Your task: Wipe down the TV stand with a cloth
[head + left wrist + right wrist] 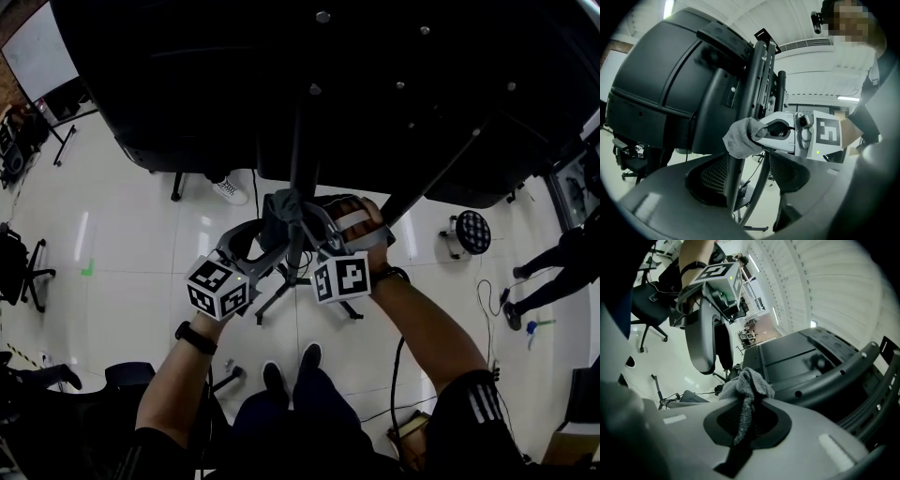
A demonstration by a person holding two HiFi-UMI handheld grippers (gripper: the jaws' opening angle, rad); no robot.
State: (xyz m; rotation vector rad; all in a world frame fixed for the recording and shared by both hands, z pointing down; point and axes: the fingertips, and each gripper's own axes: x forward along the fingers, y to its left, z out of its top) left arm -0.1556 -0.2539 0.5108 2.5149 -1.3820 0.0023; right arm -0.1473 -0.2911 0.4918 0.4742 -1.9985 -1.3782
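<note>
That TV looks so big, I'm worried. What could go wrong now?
1. The right gripper pinches only a bit of the cloth, so rubbing the pole might pull it loose.
2. The TV hangs on that thin pole. A hard push may wobble it, and the left gripper has its jaws apart around the pole, not clamping it.

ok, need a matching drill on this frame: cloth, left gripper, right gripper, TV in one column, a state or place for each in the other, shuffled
1. cloth
2. left gripper
3. right gripper
4. TV

A. jaws apart, stand pole between them
B. black, looming over both grippers
C. grey, bunched against the pole
D. shut on the cloth

Pairs: 1-C, 2-A, 3-D, 4-B
</note>
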